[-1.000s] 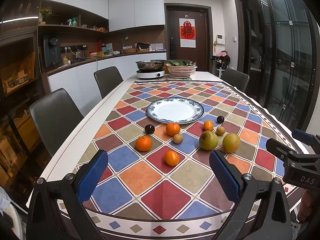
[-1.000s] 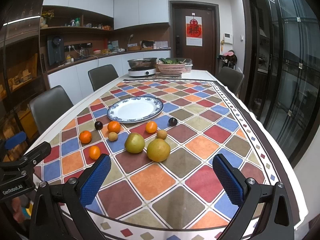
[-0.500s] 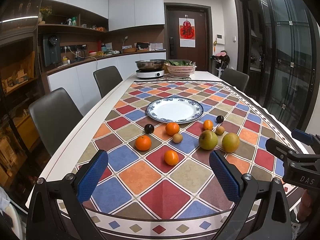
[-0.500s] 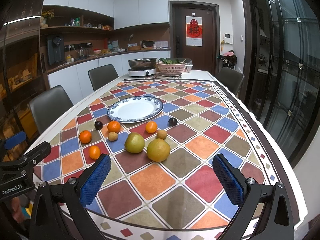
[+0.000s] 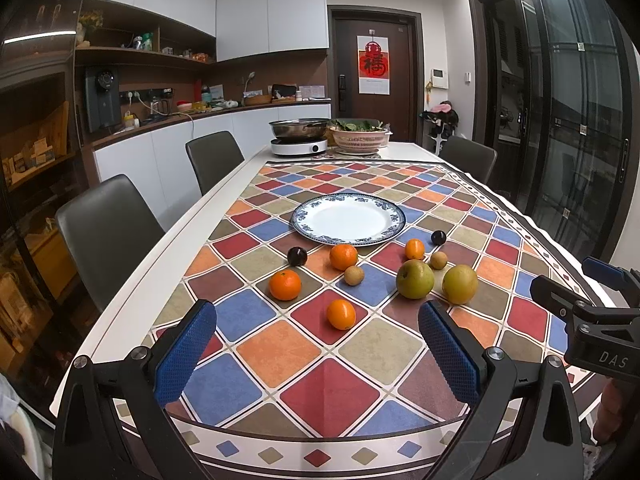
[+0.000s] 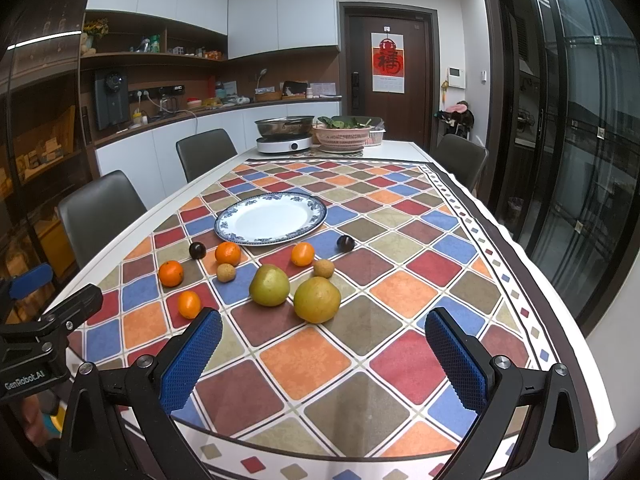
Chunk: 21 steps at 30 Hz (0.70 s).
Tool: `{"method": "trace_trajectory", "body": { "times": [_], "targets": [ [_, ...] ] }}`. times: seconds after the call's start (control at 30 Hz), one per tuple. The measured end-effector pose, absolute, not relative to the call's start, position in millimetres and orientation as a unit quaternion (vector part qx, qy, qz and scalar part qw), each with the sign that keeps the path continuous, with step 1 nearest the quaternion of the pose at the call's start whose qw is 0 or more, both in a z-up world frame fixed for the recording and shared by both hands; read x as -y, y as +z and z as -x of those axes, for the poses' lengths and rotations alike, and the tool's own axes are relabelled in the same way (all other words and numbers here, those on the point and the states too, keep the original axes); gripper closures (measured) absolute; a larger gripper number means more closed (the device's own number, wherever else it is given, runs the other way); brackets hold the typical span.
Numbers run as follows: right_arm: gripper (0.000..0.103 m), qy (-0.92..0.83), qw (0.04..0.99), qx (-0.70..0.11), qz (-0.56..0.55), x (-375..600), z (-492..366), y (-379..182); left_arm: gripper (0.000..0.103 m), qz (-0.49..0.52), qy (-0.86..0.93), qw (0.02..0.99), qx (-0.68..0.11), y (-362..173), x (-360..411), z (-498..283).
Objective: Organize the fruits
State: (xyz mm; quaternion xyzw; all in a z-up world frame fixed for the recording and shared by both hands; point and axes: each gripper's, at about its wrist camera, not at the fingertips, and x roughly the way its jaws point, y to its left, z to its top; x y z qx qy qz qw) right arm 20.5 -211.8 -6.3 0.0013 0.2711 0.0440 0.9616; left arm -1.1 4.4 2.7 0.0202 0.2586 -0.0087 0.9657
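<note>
Both tongs, left (image 5: 318,354) and right (image 6: 324,358), gape empty over the tablecloth (image 6: 304,364) short of the fruit.

Four oranges (image 5: 285,284), two yellow-green pears (image 5: 415,279), two dark plums (image 5: 297,256) and two small tan fruits (image 5: 354,275) lie loose on the table (image 5: 168,264), just before the empty blue-rimmed plate (image 5: 348,220).

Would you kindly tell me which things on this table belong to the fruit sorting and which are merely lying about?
Belong:
oranges
pears
dark plums
small brown fruits
plate

Lying about:
pan on cooker
pink basket of greens
</note>
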Motion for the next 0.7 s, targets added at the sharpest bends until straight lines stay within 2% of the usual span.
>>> {"method": "trace_trajectory", "body": {
  "times": [0.7],
  "targets": [
    [0.001,0.044,0.961,-0.273,-0.001,210.0,-20.4,-5.9,0.000,-0.021,-0.009,0.965,-0.262,1.0,-5.3,-0.2]
  ]
}}
